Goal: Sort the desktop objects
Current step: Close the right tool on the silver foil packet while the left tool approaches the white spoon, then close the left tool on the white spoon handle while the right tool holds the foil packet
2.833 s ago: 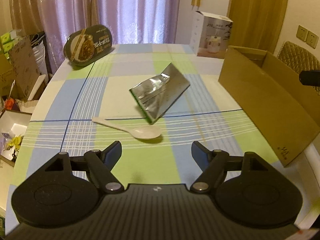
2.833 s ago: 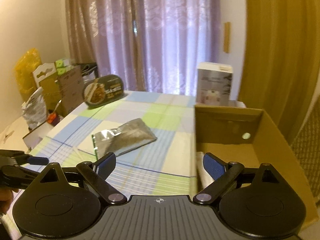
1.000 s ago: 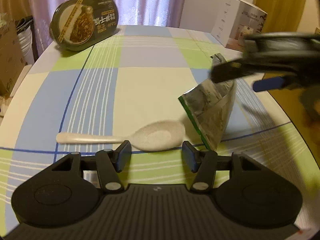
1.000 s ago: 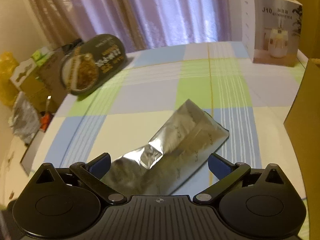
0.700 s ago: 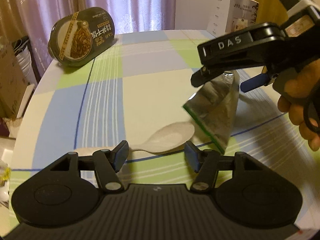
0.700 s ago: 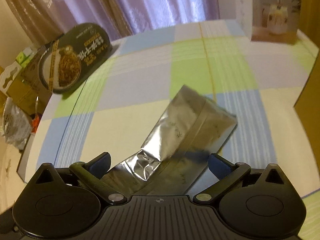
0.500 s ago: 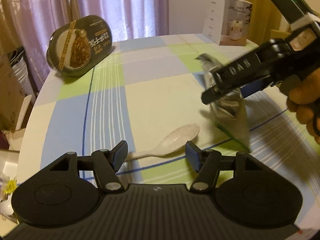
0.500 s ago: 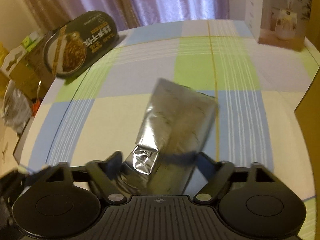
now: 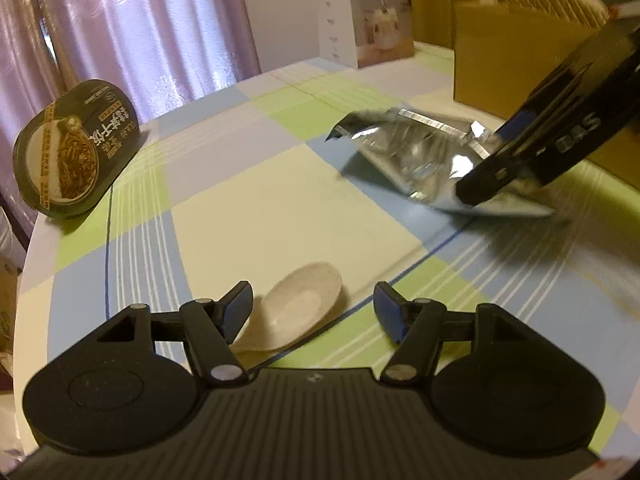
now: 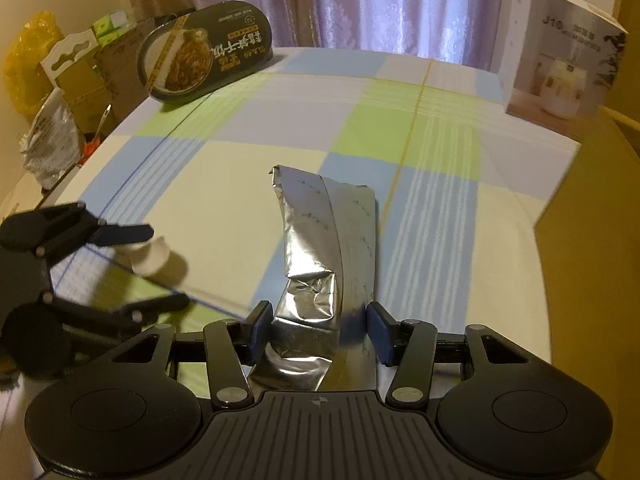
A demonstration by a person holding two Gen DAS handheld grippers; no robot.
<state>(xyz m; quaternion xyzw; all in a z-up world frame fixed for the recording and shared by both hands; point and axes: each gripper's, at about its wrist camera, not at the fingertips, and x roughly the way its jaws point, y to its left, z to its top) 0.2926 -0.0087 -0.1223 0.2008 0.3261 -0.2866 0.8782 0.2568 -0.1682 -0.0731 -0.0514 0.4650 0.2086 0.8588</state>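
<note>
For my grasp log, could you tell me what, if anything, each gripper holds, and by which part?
The right gripper is shut on the foil pouch, gripping its crumpled near end. The left gripper holds nothing; it is open around the white spoon.

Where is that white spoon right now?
The white spoon lies on the checked tablecloth, its bowl between the left gripper's open fingers; the silver pouch lies beyond it to the right.

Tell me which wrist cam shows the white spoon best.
Left wrist: the spoon bowl lies unblurred between the open fingers of the left gripper, though the handle is hidden. Right wrist shows only a blurred white bit behind the left gripper.
</note>
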